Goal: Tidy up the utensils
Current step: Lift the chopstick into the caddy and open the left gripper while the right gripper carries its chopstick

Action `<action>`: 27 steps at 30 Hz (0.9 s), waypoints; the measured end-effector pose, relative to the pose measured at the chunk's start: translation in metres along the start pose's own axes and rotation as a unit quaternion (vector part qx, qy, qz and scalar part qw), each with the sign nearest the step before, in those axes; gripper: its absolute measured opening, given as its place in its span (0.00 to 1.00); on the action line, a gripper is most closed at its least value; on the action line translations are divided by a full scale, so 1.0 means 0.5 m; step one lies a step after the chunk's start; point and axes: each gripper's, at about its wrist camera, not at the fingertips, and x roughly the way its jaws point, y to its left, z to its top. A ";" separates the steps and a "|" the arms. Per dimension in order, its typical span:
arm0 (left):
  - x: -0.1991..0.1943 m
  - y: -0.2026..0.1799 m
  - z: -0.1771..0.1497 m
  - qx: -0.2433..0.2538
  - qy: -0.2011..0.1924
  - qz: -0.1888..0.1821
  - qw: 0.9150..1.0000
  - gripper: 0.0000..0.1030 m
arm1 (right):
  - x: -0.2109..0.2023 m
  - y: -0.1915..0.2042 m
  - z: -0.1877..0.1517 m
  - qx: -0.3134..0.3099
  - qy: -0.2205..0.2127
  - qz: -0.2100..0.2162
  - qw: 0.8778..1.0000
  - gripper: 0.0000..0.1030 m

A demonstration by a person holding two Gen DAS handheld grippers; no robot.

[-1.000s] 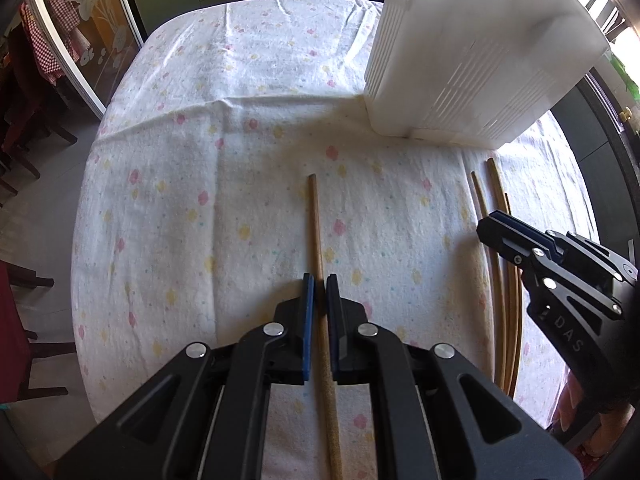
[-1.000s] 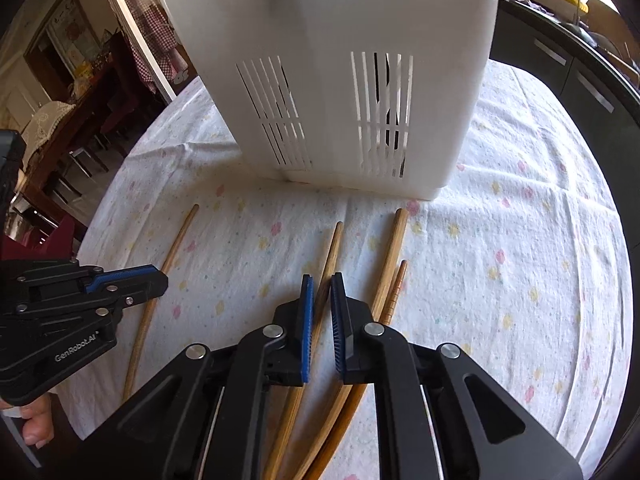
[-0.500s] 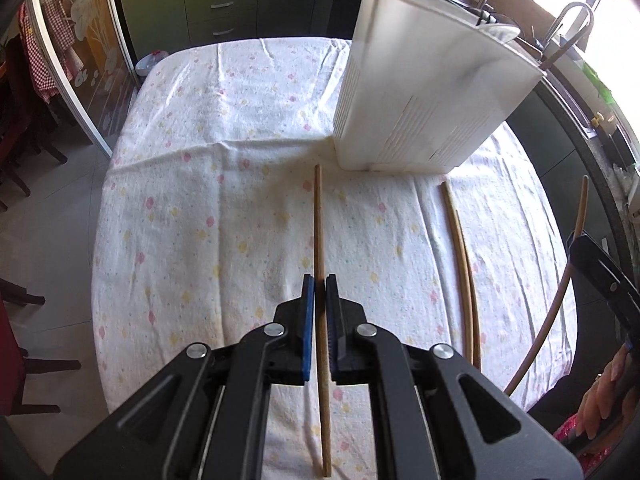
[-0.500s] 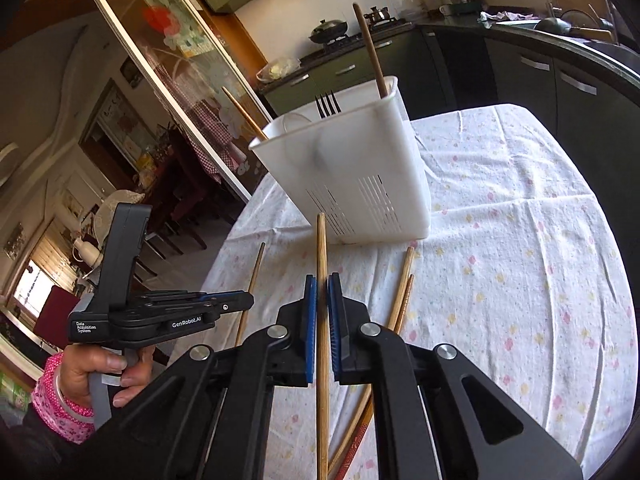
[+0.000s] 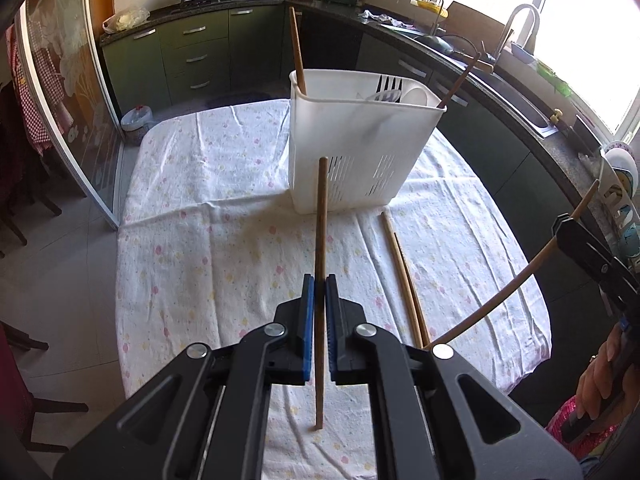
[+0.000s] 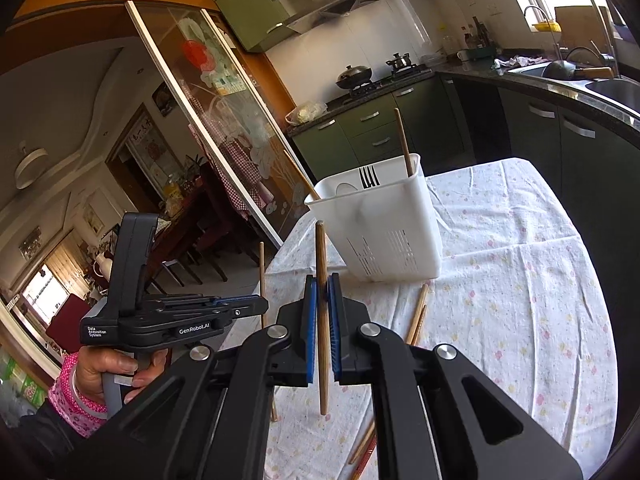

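Observation:
My left gripper point(image 5: 320, 280) is shut on a wooden chopstick point(image 5: 321, 220), held up off the table and pointing toward the white utensil basket point(image 5: 360, 152). At the right edge, my right gripper point(image 5: 562, 226) grips a second chopstick point(image 5: 500, 296). In the right wrist view that gripper point(image 6: 322, 284) is shut on its chopstick point(image 6: 321, 256) short of the basket point(image 6: 392, 232). The left gripper point(image 6: 262, 306) hangs to its left with a chopstick point(image 6: 261, 264). Two chopsticks, a black fork point(image 5: 390, 88) and a white utensil stand in the basket.
Two more chopsticks point(image 5: 404, 276) lie side by side on the floral tablecloth point(image 5: 224, 240) right of my left gripper. A person's hand point(image 6: 104, 368) holds the left gripper. Kitchen counters and a sink curve behind and right of the table; a glass door stands on the left.
Both grippers have risen off the table, each carrying its chopstick with it. Both views have tilted up, so the basket's open top and the kitchen beyond now show.

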 end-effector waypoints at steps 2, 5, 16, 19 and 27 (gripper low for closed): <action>-0.021 -0.007 0.001 0.006 -0.014 -0.001 1.000 0.05 | -0.010 0.006 0.004 -0.005 -0.008 0.000 1.000 0.07; -0.049 -0.016 0.007 0.013 -0.034 -0.004 0.999 0.05 | -0.024 0.016 0.011 -0.013 -0.018 -0.002 1.000 0.07; -0.171 -0.059 0.083 0.029 -0.123 -0.023 0.992 0.05 | -0.069 0.035 0.014 -0.026 -0.038 -0.004 0.999 0.07; -0.211 -0.074 0.121 0.033 -0.159 -0.022 0.987 0.05 | -0.078 0.036 0.013 -0.026 -0.039 -0.006 0.999 0.07; -0.252 -0.097 0.231 0.017 -0.231 -0.008 0.973 0.05 | -0.087 0.026 0.018 -0.025 -0.043 -0.009 0.999 0.07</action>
